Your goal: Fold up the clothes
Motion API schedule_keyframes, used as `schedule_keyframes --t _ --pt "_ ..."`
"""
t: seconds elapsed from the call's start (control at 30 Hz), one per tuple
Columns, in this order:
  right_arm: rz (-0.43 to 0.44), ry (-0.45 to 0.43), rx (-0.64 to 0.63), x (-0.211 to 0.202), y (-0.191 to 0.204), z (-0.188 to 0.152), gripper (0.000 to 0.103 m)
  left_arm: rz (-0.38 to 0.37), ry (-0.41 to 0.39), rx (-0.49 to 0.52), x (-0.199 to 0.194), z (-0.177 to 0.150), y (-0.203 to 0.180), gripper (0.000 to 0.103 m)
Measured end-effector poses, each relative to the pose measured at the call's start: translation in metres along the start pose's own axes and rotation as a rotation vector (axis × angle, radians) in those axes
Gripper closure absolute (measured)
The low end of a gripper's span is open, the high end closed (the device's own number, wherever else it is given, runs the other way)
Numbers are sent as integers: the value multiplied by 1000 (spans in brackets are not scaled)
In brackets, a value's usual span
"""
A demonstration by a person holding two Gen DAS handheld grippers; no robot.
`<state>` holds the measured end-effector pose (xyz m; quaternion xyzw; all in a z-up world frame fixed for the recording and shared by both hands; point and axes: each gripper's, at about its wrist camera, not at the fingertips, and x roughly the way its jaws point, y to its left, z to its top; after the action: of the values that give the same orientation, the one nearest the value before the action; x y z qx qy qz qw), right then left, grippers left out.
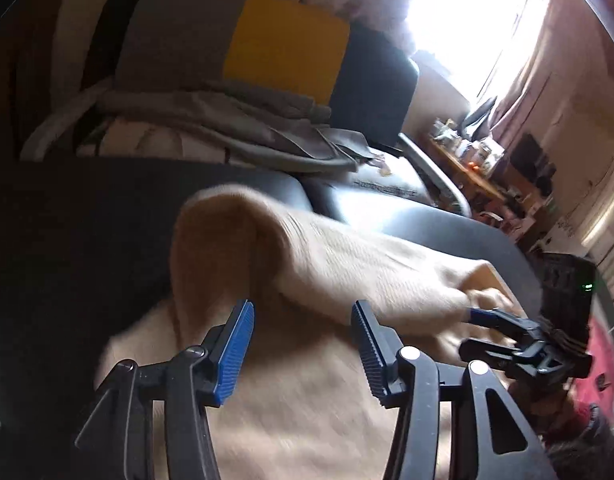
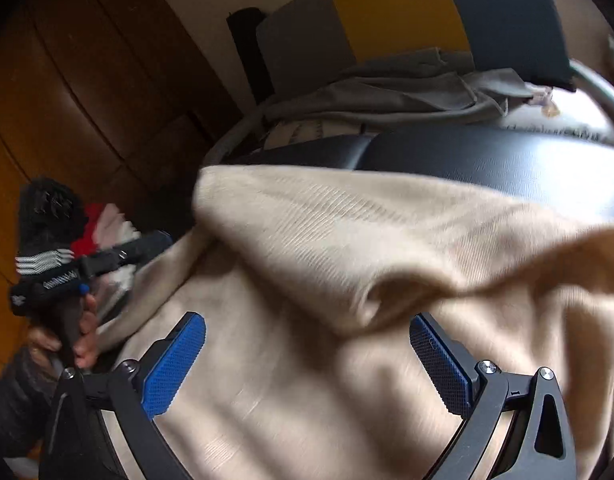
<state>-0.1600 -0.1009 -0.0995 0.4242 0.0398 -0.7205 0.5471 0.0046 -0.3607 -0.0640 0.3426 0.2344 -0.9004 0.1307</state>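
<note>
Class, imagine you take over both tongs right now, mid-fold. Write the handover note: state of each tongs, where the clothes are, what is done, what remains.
Left tongs: open, nothing between the pads, above the beige garment.
Right tongs: open, empty, over the same garment.
The garment lies on the dark padded surface, one part flopped over itself in a loose, blurred fold.
Grey clothes are heaped behind.
Done: apparently one rough fold.
Left: square it up, fold again, then the heap.

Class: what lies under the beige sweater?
The beige sweater rests on a dark padded surface, which shows beyond its far edge. Whatever lies directly beneath the sweater is covered.
</note>
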Motion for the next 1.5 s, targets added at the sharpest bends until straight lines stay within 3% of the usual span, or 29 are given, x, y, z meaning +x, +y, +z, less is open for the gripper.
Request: schedule_keyframes --t 0.17,0.27,0.3,0.37,0.47,0.6,0.77,0.87,0.93,1.0,1.07,1.2,1.27,1.43,1.5 --pt "144 17 35 16 -8 11 0 7 4 84 11 14 -3 51" --pt "273 42 65 22 -9 14 0 -38 44 109 23 23 -7 53" --pt "316 49 87 23 -11 15 0 -78 69 95 21 25 -5 53" --pt "427 43 147 21 -17 21 0 -277 180 5 31 30 4 53" --pt "571 3 230 14 -26 34 0 -372 204 -93 39 48 18 53" --pt "655 -134 340 -2 -50 66 0 -504 174 -274 50 81 49 53" --pt "521 -261 445 1 -90 112 0 -479 113 -530 78 127 96 52" --pt "395 -260 515 17 -119 135 0 -393 105 -644 94 143 120 51" --pt "304 -245 585 22 -138 144 0 -378 101 -619 87 140 120 51" --pt "338 -187 583 24 -139 147 0 -369 97 -585 79 136 120 51" --pt "389 -120 499 18 -125 143 0 -380 94 -543 70 130 115 51" --pt "458 -15 367 15 -86 111 0 -427 125 -468 51 97 93 51" --pt "451 19 343 22 -77 94 0 -449 167 -462 52 79 82 50" --pt "413 68 346 50 -75 78 0 -287 206 -428 69 61 76 50" --pt "402 68 356 59 -77 82 0 -285 186 -425 81 66 79 49"
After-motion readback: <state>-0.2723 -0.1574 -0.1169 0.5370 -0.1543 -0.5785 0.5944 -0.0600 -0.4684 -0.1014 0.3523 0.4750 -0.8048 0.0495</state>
